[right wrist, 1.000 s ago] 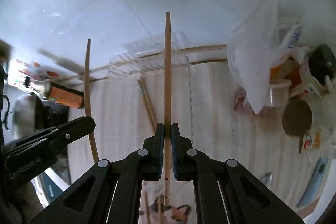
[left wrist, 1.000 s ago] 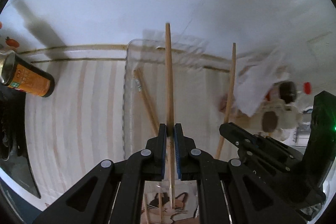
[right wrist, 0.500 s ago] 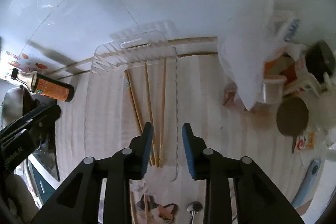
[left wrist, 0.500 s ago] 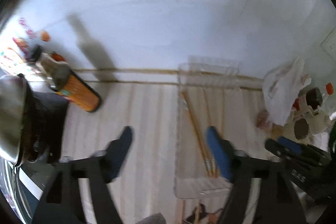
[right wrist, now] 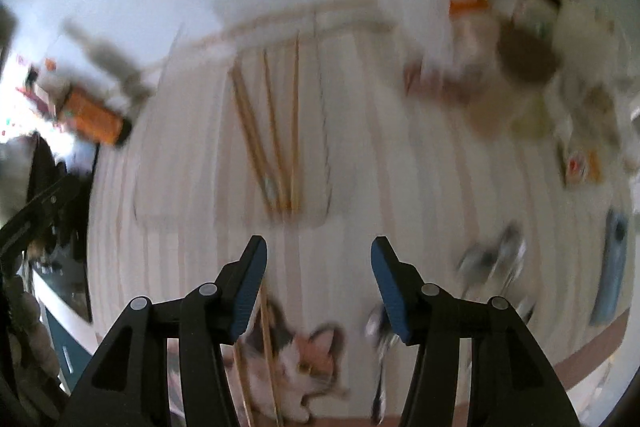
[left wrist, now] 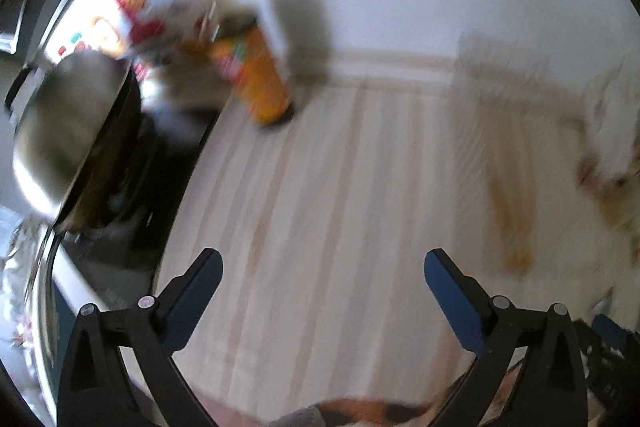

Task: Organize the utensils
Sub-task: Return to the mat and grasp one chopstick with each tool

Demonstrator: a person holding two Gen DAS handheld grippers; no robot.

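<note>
Left gripper point(left wrist: 323, 283) spread wide, empty, over striped table point(left wrist: 320, 187). Right gripper point(right wrist: 318, 269) parted, empty, just short of clear tray point(right wrist: 168, 187). Chopsticks point(right wrist: 276, 131) lie inside tray, fanned. More chopsticks point(right wrist: 268, 359) and spoon point(right wrist: 380, 339) on cat mat point(right wrist: 304, 351) below. Orange bottle point(left wrist: 256, 79) far left.
</note>
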